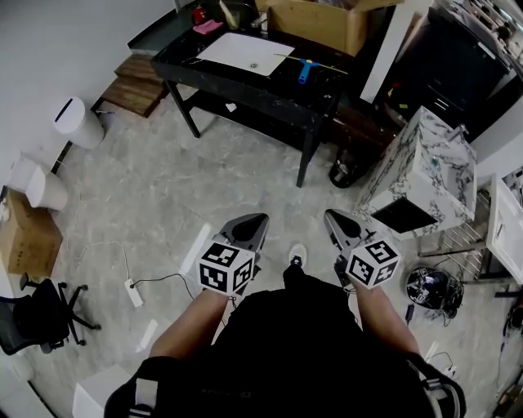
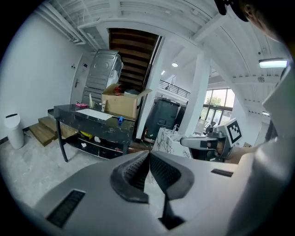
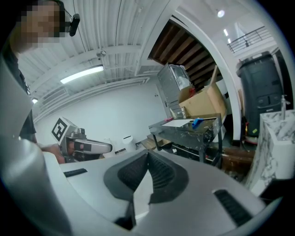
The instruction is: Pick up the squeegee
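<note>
The squeegee (image 1: 306, 70), with a blue handle, lies on the black table (image 1: 237, 77) at the far end of the room, beside a white sheet (image 1: 243, 54). It shows small and blue on that table in the left gripper view (image 2: 120, 120) and in the right gripper view (image 3: 197, 122). My left gripper (image 1: 253, 222) and right gripper (image 1: 333, 219) are held side by side over the floor, well short of the table. Both have their jaws touching at the tips, with nothing between them. The same holds in their own views, left gripper (image 2: 148, 154) and right gripper (image 3: 147, 154).
A cardboard box (image 1: 323, 20) stands at the table's back. A marble-patterned cabinet (image 1: 425, 167) stands to the right, a white bin (image 1: 78, 122) and wooden steps (image 1: 139, 86) to the left. Cables and a power strip (image 1: 132, 292) lie on the floor.
</note>
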Available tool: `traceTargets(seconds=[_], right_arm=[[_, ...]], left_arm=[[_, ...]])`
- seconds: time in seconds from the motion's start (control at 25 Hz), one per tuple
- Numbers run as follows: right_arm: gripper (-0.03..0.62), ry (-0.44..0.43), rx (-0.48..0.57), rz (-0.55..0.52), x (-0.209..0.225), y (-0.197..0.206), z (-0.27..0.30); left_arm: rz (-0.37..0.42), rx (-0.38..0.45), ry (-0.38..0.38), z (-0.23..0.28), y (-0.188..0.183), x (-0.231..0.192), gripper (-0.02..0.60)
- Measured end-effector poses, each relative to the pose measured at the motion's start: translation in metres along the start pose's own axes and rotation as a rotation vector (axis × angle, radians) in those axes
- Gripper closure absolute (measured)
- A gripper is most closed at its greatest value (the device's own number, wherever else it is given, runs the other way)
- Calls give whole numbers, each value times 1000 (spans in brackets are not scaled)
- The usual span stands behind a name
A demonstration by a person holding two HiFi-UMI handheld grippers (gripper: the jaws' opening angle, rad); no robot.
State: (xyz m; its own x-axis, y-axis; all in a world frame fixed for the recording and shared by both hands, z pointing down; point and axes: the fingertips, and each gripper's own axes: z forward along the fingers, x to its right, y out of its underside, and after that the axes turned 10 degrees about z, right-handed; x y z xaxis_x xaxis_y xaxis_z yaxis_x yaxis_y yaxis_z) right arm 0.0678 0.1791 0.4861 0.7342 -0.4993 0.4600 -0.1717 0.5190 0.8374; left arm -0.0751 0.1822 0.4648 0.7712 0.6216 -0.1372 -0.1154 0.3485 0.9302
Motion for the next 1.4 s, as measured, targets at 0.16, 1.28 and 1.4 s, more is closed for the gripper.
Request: traceTargets(seconds=[0.16,1.28,1.4], right_arm=[[585,7,3,6,27,-27,14],[585,-29,-12,62,160,-106,69],[585,-30,-21,68,163,-104,72]], left_arm=[[3,2,2,35,-22,-13,565],[-21,-17,-81,173,-78,-55,565],[-20,-15,-81,175,-80,-55,565]])
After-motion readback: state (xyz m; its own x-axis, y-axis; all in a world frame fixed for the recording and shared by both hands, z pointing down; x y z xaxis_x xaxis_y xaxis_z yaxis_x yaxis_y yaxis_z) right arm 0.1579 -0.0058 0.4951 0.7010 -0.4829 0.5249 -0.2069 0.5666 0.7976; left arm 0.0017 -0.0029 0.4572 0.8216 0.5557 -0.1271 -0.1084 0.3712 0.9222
